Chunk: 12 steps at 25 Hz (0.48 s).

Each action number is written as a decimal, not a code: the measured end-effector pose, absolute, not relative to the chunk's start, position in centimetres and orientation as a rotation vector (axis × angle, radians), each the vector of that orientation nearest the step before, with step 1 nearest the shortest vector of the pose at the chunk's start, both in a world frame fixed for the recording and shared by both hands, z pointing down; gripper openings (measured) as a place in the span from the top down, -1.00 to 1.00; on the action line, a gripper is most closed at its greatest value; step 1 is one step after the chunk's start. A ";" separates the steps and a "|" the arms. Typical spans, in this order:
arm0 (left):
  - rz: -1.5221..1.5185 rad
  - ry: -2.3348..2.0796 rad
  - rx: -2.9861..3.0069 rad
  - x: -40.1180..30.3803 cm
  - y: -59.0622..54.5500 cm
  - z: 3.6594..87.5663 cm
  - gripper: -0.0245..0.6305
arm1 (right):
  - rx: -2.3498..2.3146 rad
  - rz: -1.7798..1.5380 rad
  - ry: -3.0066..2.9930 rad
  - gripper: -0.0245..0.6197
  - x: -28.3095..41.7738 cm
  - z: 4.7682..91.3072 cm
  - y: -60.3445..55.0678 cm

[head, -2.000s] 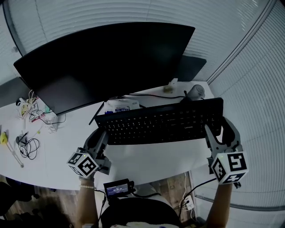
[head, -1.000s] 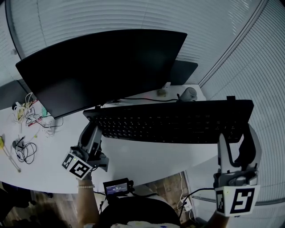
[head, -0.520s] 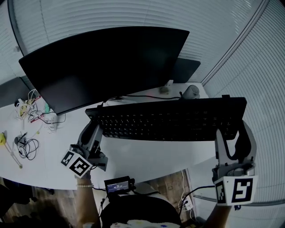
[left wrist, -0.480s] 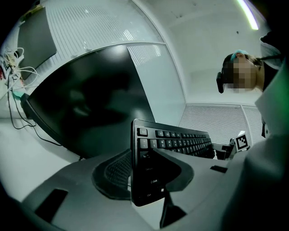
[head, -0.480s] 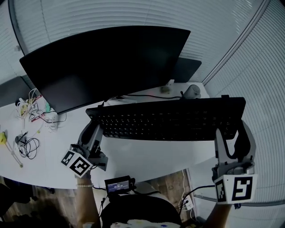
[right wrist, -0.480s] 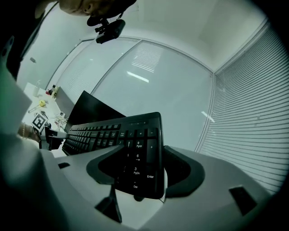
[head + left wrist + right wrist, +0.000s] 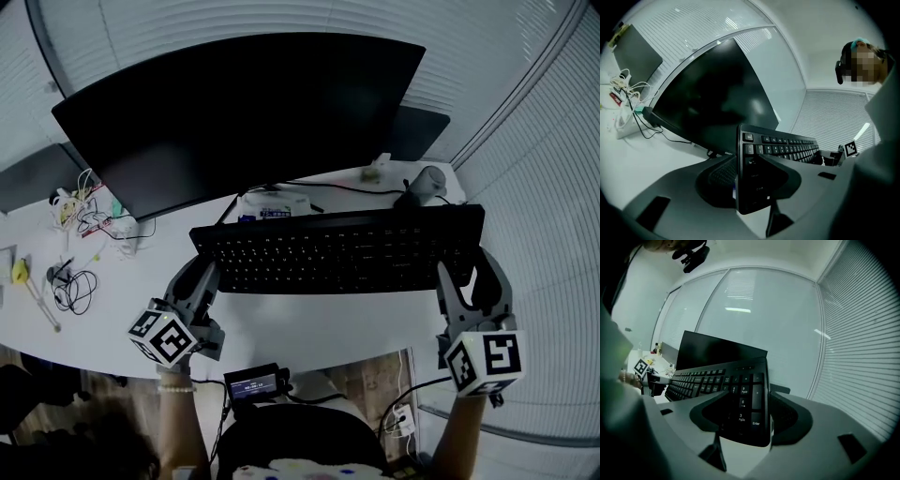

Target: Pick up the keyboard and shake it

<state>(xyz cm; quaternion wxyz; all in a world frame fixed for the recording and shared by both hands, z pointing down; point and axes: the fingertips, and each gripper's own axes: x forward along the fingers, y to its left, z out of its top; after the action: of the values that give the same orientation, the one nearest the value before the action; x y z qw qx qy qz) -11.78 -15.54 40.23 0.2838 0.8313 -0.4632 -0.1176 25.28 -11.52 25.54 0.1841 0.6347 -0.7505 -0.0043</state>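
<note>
The black keyboard hangs level above the white desk, in front of the monitor. My left gripper is shut on its left end, and the jaws clamp the short edge by the top-left keys. My right gripper is shut on the right end, over the number pad. In the left gripper view the keyboard runs off to the right, and in the right gripper view the keyboard runs off to the left. Each view shows the other gripper's marker cube at the far end.
A large dark monitor stands just behind the keyboard. A white packet and a round grey object lie by its foot. Tangled cables and small items sit at the desk's left. A small screen device hangs below the front edge.
The keyboard's right end, which hung lower and further right, has swung back up and left with the right gripper. The left gripper has shifted only slightly. Both grips hold.
</note>
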 end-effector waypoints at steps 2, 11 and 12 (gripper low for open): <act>-0.265 -1.258 2.198 -12.0 -15.3 40.9 0.49 | 1.776 0.057 -2.117 0.04 25.5 27.1 -12.2; -0.023 -1.334 2.070 -12.9 -13.7 45.4 0.49 | 1.659 0.371 -2.138 0.03 26.1 36.4 -14.2; -0.001 -1.339 2.058 -12.9 -13.6 45.8 0.49 | 1.649 0.403 -2.138 0.03 26.1 37.3 -14.3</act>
<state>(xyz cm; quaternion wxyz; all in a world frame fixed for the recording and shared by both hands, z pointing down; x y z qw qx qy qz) -12.93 -13.61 45.79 0.3368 0.7893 -0.5135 -0.0003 26.13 -14.33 37.28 0.2045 0.5913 -0.7666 0.1446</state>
